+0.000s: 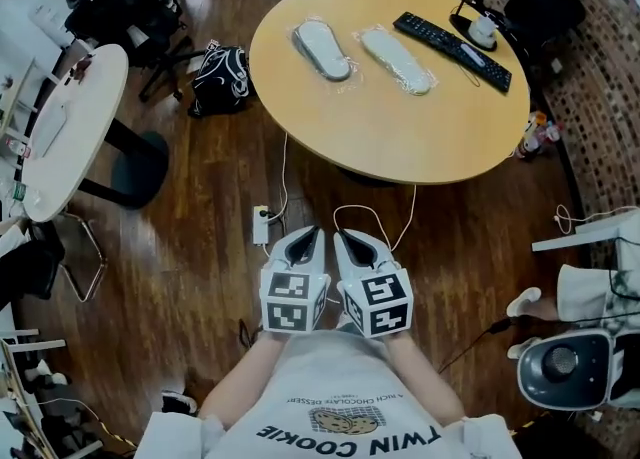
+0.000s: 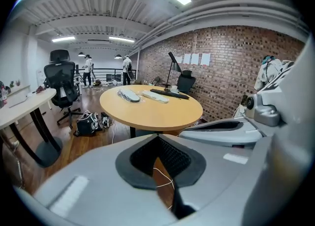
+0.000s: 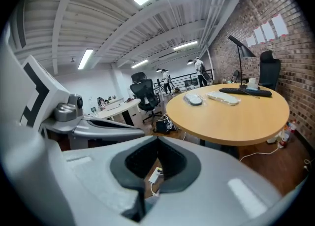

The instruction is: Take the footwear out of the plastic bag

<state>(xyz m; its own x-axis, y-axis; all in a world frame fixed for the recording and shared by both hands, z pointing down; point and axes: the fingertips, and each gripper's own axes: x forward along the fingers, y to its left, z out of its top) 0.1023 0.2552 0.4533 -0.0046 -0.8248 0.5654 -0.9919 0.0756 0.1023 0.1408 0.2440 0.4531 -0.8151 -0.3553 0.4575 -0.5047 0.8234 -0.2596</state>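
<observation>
Both tools are held side by side close to the body, above the wooden floor (image 1: pixel 190 247). The left gripper (image 1: pixel 308 237) and the right gripper (image 1: pixel 347 239) are each seen with jaws pressed together and nothing between them. Farther off, the left slipper (image 1: pixel 322 49) and the right slipper (image 1: pixel 397 59), each wrapped in clear plastic, are laid near the far left edge of the round tabletop (image 1: pixel 400 142). A keyboard (image 1: pixel 452 50) is set to their right.

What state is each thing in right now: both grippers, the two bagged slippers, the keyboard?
left gripper: shut, empty, held low by the person's body, short of the table.
right gripper: shut, empty, beside the left gripper.
slipper by the keyboard: flat on the round table, sealed in its plastic bag.
other slipper: flat on the table, also bagged.
keyboard: flat near the table's far edge.
</observation>
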